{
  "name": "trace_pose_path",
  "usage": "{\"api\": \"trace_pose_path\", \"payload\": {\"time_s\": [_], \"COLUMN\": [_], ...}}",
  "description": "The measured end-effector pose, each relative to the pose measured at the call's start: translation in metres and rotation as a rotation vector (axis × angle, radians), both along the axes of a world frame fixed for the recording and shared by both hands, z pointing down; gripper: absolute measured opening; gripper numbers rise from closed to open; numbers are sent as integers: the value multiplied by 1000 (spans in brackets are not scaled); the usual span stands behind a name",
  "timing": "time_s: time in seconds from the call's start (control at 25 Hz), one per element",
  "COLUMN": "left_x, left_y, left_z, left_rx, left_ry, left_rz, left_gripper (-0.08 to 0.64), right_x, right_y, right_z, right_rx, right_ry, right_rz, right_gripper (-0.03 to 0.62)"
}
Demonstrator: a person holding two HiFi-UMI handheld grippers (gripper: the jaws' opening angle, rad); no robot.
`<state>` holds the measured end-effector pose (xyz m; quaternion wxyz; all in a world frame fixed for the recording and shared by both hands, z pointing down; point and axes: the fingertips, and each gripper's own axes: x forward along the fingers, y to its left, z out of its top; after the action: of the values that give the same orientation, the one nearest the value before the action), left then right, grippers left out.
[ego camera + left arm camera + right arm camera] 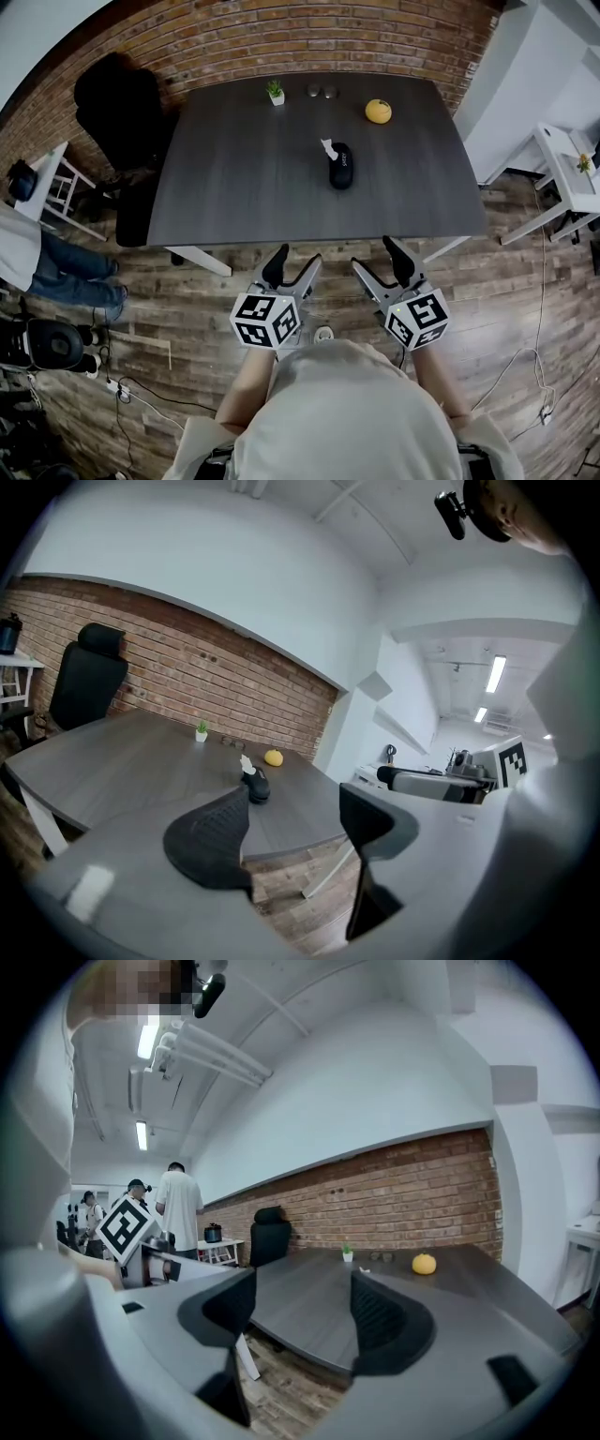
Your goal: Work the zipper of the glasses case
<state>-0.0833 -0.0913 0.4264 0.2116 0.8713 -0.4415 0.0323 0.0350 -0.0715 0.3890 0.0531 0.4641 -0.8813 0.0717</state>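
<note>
The left tongs (294, 264) and right tongs (377, 258) hang released, empty, short of the dark grey surface (234, 187). The black oval glasses case (341, 166) lies mid-surface, well apart. Best pin it with one, tug gently with the other.

No legible text or markings.

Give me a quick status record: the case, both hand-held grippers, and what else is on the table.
glasses case: black, on the table, untouched; open or zipped too small to tell
left hand-held gripper: open, empty, short of the table's near edge
right hand-held gripper: open, empty, beside the left one
other items: potted plant, yellow fruit, both near the far edge
</note>
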Motion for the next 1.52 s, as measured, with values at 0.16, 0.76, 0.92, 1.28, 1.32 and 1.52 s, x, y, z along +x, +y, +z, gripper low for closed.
{"api": "trace_pose_path", "payload": {"time_s": [0.16, 0.76, 0.92, 1.28, 1.32, 1.52], "left_x": [-2, 4, 4, 18, 19, 26], "left_y": [-22, -69, -97, -178, -188, -231], "left_z": [2, 25, 32, 52, 54, 58], "left_rx": [-9, -63, -69, -131, -137, -155], "left_ry": [-3, -35, -28, 25, 27, 25], "left_rz": [4, -12, -45, -100, -105, -123], "left_gripper": [305, 305, 305, 305, 305, 302], "right_x": [0, -9, -4, 9, 10, 16], "right_y": [-19, -81, -115, -211, -222, -266], "right_z": [0, 15, 28, 89, 97, 135], "right_rx": [4, -10, -21, -137, -154, -235], "right_ry": [-5, 20, 32, 91, 101, 144], "right_rz": [8, -60, -73, -122, -128, -151], "right_gripper": [274, 233, 233, 230, 230, 233]}}
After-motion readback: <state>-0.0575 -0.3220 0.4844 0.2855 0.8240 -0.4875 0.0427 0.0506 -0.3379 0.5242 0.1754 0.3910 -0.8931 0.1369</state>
